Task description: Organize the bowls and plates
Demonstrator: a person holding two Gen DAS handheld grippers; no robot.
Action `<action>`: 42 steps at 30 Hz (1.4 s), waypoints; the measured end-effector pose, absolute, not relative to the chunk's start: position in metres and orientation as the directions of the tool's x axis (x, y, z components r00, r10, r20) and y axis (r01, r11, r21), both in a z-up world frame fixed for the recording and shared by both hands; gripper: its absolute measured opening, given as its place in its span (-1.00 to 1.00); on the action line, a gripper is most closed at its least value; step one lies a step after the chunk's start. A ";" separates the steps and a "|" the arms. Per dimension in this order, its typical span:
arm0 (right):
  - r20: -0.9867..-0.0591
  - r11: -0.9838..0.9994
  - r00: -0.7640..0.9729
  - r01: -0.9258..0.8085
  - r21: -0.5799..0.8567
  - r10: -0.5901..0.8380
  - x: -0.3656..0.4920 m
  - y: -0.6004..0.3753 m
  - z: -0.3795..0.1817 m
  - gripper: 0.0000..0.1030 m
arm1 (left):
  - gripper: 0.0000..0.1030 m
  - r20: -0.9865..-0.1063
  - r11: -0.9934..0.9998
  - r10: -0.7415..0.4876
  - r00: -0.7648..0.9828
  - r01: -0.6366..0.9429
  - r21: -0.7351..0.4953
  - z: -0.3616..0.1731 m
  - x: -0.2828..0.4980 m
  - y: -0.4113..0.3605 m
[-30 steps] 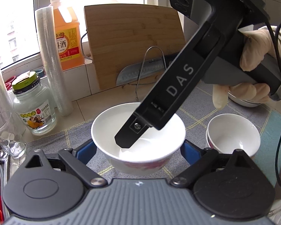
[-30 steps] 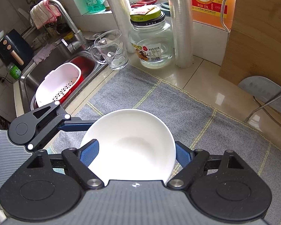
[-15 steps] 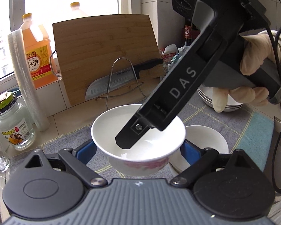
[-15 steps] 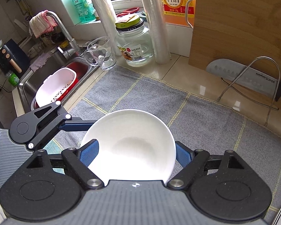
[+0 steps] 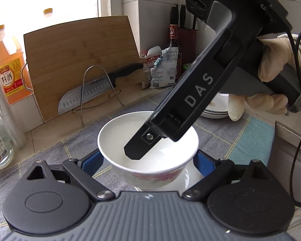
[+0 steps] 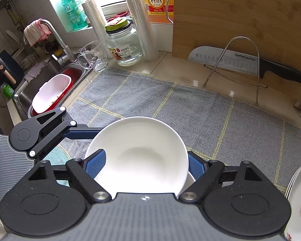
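Note:
A white bowl (image 5: 130, 132) with a pink pattern on its outside hangs above the grey mat. My left gripper (image 5: 147, 160) is shut on it, a blue pad on each side. My right gripper (image 6: 141, 166) is shut on the same bowl (image 6: 138, 154). In the left wrist view one of its fingers (image 5: 142, 148) slants across the bowl's mouth, held by a gloved hand (image 5: 271, 68). In the right wrist view a left finger (image 6: 80, 130) reaches the bowl's left rim. A second white bowl (image 5: 190, 177) rests on the mat right beneath, mostly hidden. White plates (image 5: 216, 108) are stacked further right.
A bamboo cutting board (image 5: 78, 60) leans at the back behind a knife on a wire stand (image 5: 86, 94). An orange bottle (image 5: 8, 70), a jar (image 6: 124, 46) and a glass mug (image 6: 94, 58) stand left. The sink holds a white colander (image 6: 50, 92). The plates (image 6: 299, 200) lie close on the right.
Both grippers carried the bowl rightward over the mat. The bowl on the mat, earlier off to the right, now sits under the held one. The plate stack entered the right wrist view.

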State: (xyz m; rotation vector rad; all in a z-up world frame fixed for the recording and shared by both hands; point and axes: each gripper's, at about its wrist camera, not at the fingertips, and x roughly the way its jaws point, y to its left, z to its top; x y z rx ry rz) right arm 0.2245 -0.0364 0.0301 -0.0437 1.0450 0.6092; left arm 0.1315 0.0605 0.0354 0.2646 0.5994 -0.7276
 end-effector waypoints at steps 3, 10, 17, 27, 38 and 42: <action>-0.822 0.844 0.357 -0.475 0.250 0.444 0.218 -0.046 0.028 0.74 | 0.85 -0.606 0.716 -0.549 0.576 0.698 0.015 0.032 0.130 0.054; -0.829 0.853 0.352 -0.455 0.255 0.435 0.208 -0.058 0.022 0.74 | 0.85 -0.623 0.708 -0.557 0.549 0.707 -0.010 0.024 0.127 0.048; -0.837 0.856 0.339 -0.447 0.259 0.430 0.205 -0.062 0.016 0.74 | 0.85 -0.641 0.708 -0.556 0.529 0.706 -0.032 0.015 0.128 0.045; -0.845 0.857 0.324 -0.445 0.260 0.425 0.209 -0.060 0.006 0.74 | 0.85 -0.655 0.709 -0.552 0.516 0.703 -0.044 0.007 0.131 0.046; -0.851 0.859 0.319 -0.444 0.256 0.418 0.211 -0.059 0.000 0.76 | 0.85 -0.671 0.706 -0.544 0.504 0.707 -0.041 0.002 0.137 0.041; -0.850 0.855 0.315 -0.449 0.259 0.423 0.212 -0.059 -0.001 0.80 | 0.86 -0.675 0.705 -0.545 0.498 0.708 -0.047 -0.002 0.139 0.041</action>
